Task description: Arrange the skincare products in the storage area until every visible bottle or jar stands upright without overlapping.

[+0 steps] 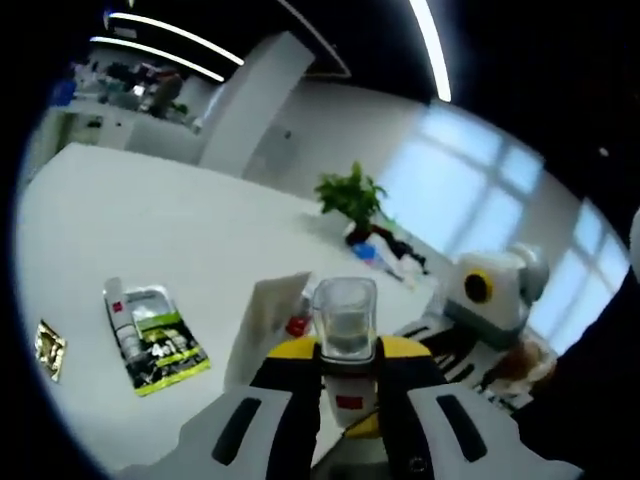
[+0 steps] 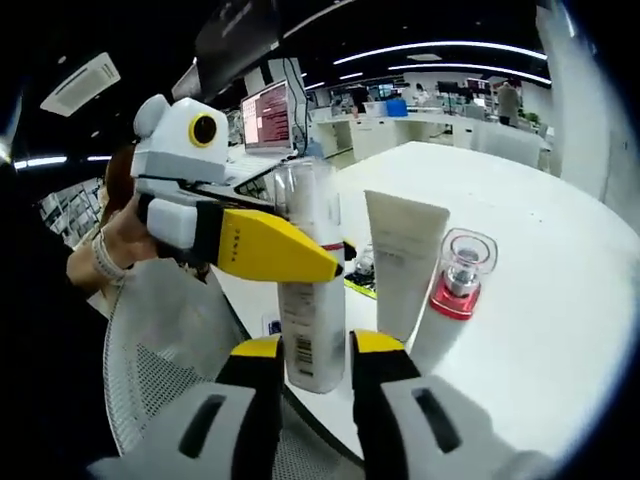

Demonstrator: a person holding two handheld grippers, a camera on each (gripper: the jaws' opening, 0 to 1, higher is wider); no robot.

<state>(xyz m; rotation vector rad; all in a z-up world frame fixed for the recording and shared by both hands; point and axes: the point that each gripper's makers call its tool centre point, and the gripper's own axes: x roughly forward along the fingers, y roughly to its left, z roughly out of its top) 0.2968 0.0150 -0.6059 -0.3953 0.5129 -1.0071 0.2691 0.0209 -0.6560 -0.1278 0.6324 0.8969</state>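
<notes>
Left gripper view looks across a white worktop (image 1: 150, 220) toward a potted green plant (image 1: 352, 200) near its far edge, with small dark and blue items beside the pot that are too blurred to name. A green-and-white packet (image 1: 155, 340) lies flat toward the near left, and a small gold sachet (image 1: 48, 348) lies apart from it at the left edge. Directly ahead, a clear-capped bottle with a red band (image 1: 345, 325) stands upright between the yellow-tipped jaws of the left gripper (image 1: 345, 375), which appear closed against its sides. A white tube (image 1: 268, 320) stands just beside it on the left. The right gripper (image 1: 490, 300) comes in from the right, a hand (image 1: 520, 362) beneath it. Large windows and ceiling light strips fill the background.

Right gripper view shows a tall clear bottle (image 2: 308, 290) upright at the near edge of the worktop (image 2: 560, 300), the right gripper (image 2: 312, 365) set narrowly around its base; whether the jaws press it I cannot tell. The left gripper (image 2: 250, 245) reaches across in front of this bottle, held by a hand (image 2: 120, 245) with a wristband. A mesh chair back (image 2: 160, 380) sits below the edge. Desks and monitors stand beyond.
</notes>
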